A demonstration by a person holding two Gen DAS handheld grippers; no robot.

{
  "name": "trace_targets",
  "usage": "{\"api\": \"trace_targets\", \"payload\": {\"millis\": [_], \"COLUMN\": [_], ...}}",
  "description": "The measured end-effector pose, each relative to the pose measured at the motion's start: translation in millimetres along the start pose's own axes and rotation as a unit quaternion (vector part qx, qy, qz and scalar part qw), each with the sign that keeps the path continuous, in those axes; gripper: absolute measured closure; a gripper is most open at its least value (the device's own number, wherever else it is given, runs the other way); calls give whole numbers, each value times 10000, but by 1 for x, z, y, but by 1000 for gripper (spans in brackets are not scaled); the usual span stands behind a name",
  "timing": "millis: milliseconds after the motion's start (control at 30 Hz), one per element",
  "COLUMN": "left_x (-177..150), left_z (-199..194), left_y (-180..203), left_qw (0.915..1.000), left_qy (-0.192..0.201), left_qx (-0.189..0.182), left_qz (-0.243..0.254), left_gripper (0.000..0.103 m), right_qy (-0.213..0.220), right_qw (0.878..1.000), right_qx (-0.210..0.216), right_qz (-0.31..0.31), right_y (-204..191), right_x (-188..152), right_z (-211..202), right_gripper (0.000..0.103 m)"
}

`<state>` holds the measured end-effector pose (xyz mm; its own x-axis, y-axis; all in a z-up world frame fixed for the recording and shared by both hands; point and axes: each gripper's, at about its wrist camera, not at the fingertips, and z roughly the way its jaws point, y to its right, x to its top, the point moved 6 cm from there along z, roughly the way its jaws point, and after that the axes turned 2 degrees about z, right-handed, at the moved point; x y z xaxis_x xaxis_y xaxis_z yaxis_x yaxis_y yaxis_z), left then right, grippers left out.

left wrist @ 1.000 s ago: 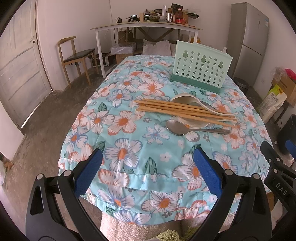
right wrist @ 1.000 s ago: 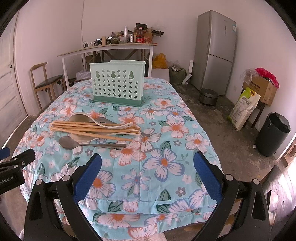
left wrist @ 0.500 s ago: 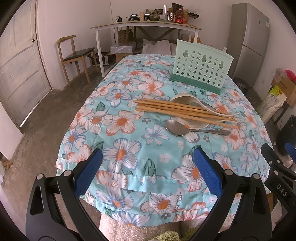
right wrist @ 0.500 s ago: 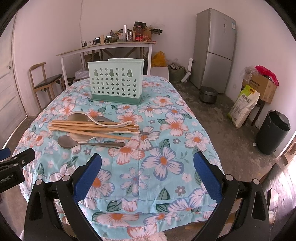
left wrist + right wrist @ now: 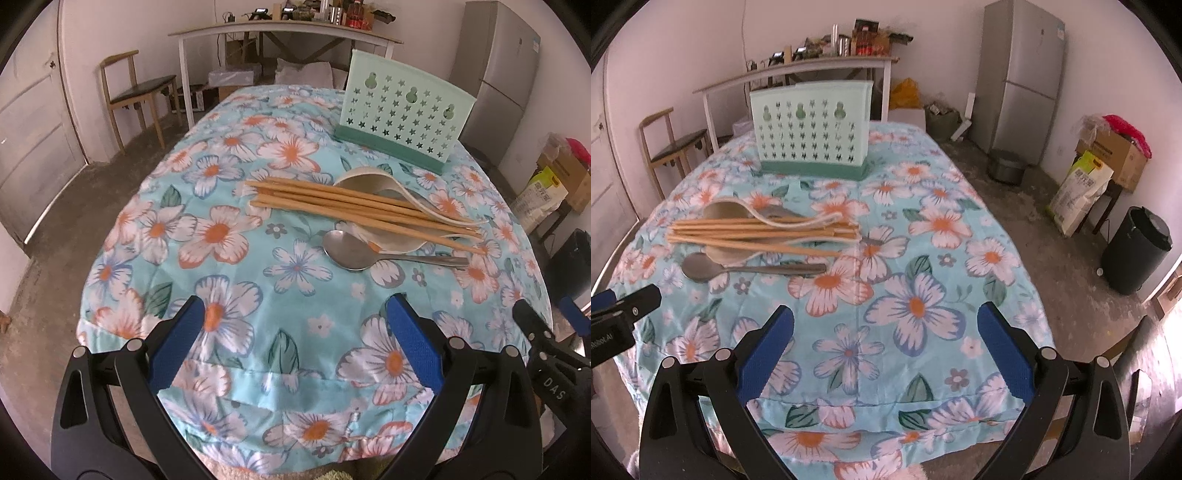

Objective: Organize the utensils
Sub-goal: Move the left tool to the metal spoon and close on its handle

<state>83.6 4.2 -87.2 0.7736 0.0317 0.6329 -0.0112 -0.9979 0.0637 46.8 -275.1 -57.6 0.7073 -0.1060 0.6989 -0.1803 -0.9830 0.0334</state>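
From the left wrist camera, the left gripper (image 5: 293,334) has its blue fingers (image 5: 177,341) spread wide with nothing between them, hanging over the near edge of the desk (image 5: 155,258) with its flowery blue cloth. Further in there's a bundle of wooden chopsticks (image 5: 354,208) lying across two white ladle-type spoons (image 5: 373,179), and a metal spoon (image 5: 354,254) just in front of them, bowl pointing left. The mint green utensil holder (image 5: 402,110) stands upright behind the pile, well apart from the gripper. From the right wrist camera, the right gripper (image 5: 886,334) is just as wide open and holding nothing, also at the near edge. Here the chopsticks (image 5: 757,236) and metal spoon (image 5: 738,269) sit off to the left, the holder (image 5: 809,125) behind them, and the left gripper's tip (image 5: 624,302) pokes in at the left edge.
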Motion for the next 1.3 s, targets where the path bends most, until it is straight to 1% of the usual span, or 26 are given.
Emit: {"api": "trace_targets", "payload": {"millis": [100, 300, 467, 567, 633, 667, 700, 733, 767, 800, 833, 900, 933, 967, 1033, 1133, 1167, 1200, 1300], "left_x": [3, 14, 27, 32, 33, 34, 33, 32, 32, 32, 32, 33, 33, 34, 32, 31, 31, 30, 29], "left_z": [11, 27, 37, 42, 45, 48, 51, 53, 56, 59, 61, 65, 68, 71, 74, 77, 78, 78, 73], "left_y": [-4, -7, 0, 6, 9, 10, 12, 11, 11, 11, 10, 7, 5, 2, -2, -3, -4, -5, -10], "left_qw": [9999, 9975, 9928, 9901, 9881, 9865, 9847, 9836, 9820, 9811, 9803, 9780, 9768, 9746, 9724, 9734, 9744, 9747, 9751], "left_qy": [-5, 310, 368, 319, 283, 222, 119, 63, 11, -22, -51, -99, -126, -155, -146, -122, -148, -165, -156], "left_qx": [-148, -606, -1124, -1350, -1495, -1599, -1707, -1764, -1836, -1874, -1898, -1974, -2003, -2050, -2098, -2039, -1991, -1968, -1939], "left_qz": [-86, -187, -179, -198, -242, -277, -333, -377, -443, -488, -540, -671, -753, -891, -1015, -1042, -1037, -1046, -1068], "left_gripper": [8, 8, 8, 8, 14, 23, 29, 33, 41, 47, 49, 60, 62, 67, 71, 82, 92, 95, 96], "right_qy": [-110, -274, -441, -469, -471, -471, -467, -462, -446, -430, -417, -400, -394, -387, -377, -346, -336, -327, -321], "right_qw": [9998, 9986, 9968, 9962, 9960, 9958, 9957, 9957, 9957, 9957, 9957, 9955, 9955, 9954, 9952, 9951, 9951, 9950, 9949], "right_qx": [67, 269, 466, 553, 620, 657, 686, 708, 728, 743, 756, 786, 803, 818, 844, 881, 894, 903, 914], "right_qz": [-127, -357, -470, -473, -450, -428, -404, -382, -362, -354, -350, -334, -325, -319, -306, -278, -269, -264, -272], "right_y": [-7, -23, -31, -32, -32, -31, -31, -31, -30, -30, -30, -29, -29, -29, -28, -27, -27, -27, -27], "right_x": [-1, -2, -3, -4, -3, -3, -3, -4, -4, -5, -5, -5, -5, -5, -5, -5, -5, -5, -6], "right_z": [13, 35, 51, 57, 59, 60, 61, 62, 62, 62, 62, 62, 62, 62, 62, 62, 62, 62, 62], "right_gripper": [6, 6, 6, 6, 6, 6, 6, 6, 6, 6, 6, 6, 6, 6, 6, 6, 6, 6, 6]}}
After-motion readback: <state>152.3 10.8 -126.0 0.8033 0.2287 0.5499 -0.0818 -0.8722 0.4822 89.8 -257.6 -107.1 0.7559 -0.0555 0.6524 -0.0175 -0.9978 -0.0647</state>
